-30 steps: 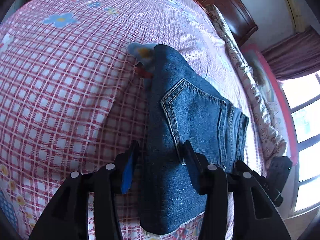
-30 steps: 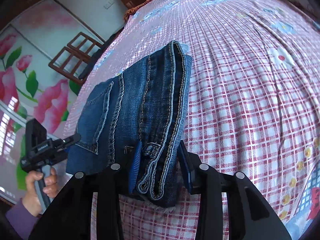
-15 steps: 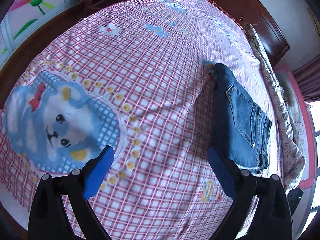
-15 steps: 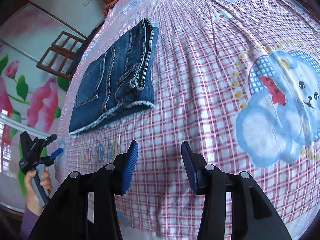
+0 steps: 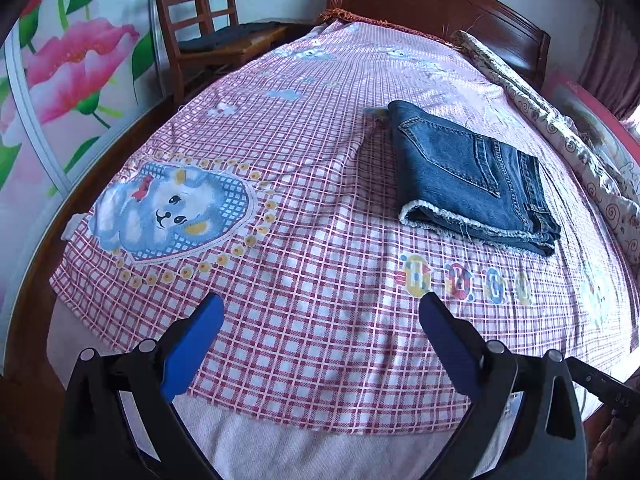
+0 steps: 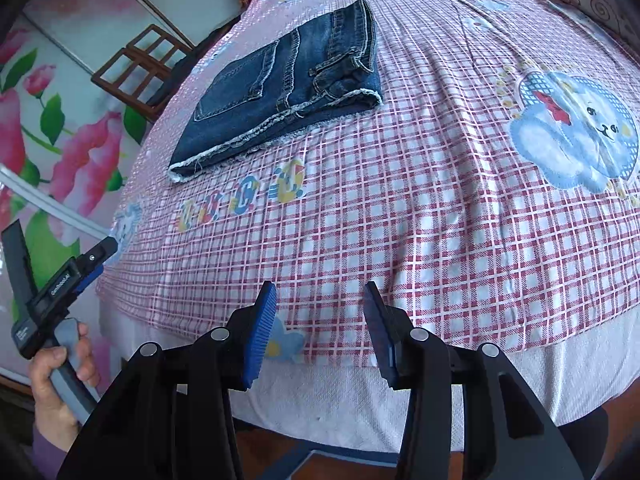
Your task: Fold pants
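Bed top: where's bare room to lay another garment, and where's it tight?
Widest free patch: checked sheet between the bear print and the folded jeans, running to the near edge. Also bare beyond the jeans toward the headboard. Tight: the strip between the jeans and the rolled quilt.

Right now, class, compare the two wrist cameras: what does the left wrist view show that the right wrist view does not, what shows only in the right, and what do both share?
Only the left wrist view shows the dark wooden headboard and the seat of the wooden chair with dark cloth on it. Only the right wrist view shows the person's hand gripping the left tool's handle. Both share the folded jeans lying free on the pink checked bedsheet, its blue bear print, and open tools.
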`<move>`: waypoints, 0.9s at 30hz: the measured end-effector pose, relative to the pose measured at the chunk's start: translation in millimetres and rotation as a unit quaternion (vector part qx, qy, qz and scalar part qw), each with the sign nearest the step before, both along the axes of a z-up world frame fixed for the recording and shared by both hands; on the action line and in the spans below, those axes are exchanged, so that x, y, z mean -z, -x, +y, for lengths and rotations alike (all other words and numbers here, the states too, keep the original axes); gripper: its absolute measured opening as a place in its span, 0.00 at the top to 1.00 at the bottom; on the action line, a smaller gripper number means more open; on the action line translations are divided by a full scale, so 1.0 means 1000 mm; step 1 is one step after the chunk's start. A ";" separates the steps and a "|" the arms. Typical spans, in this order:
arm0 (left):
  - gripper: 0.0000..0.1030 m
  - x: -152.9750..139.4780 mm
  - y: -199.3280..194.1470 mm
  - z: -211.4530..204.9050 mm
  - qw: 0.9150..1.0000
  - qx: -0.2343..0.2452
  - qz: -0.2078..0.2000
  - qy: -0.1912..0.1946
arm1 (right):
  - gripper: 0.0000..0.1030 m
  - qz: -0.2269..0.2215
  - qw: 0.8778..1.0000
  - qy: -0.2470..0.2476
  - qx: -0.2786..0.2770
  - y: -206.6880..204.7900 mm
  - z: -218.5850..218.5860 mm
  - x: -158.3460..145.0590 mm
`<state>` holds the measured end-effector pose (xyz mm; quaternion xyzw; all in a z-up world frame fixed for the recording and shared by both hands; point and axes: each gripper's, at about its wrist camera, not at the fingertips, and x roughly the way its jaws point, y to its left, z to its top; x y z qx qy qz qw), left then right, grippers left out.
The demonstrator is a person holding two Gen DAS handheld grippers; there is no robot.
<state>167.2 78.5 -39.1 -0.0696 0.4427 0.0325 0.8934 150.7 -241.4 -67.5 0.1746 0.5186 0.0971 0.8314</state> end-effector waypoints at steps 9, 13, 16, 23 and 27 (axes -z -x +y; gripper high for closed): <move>0.05 -0.040 0.023 -0.058 0.993 0.029 -0.092 -0.063 | 0.57 -0.079 0.994 0.080 -0.013 0.018 0.032 -0.036; 0.05 -0.056 0.032 -0.080 0.988 0.045 -0.125 -0.077 | 0.57 -0.122 0.985 0.124 -0.014 0.023 0.042 -0.054; 0.05 -0.062 0.036 -0.091 0.986 0.053 -0.141 -0.077 | 0.57 -0.149 0.979 0.143 -0.006 0.028 0.045 -0.065; 0.05 -0.066 0.040 -0.111 0.984 0.069 -0.148 -0.071 | 0.57 -0.190 0.970 0.150 0.018 0.034 0.048 -0.084; 0.04 -0.068 0.039 -0.111 0.985 0.066 -0.150 -0.058 | 0.57 -0.208 0.967 0.145 0.036 0.037 0.044 -0.092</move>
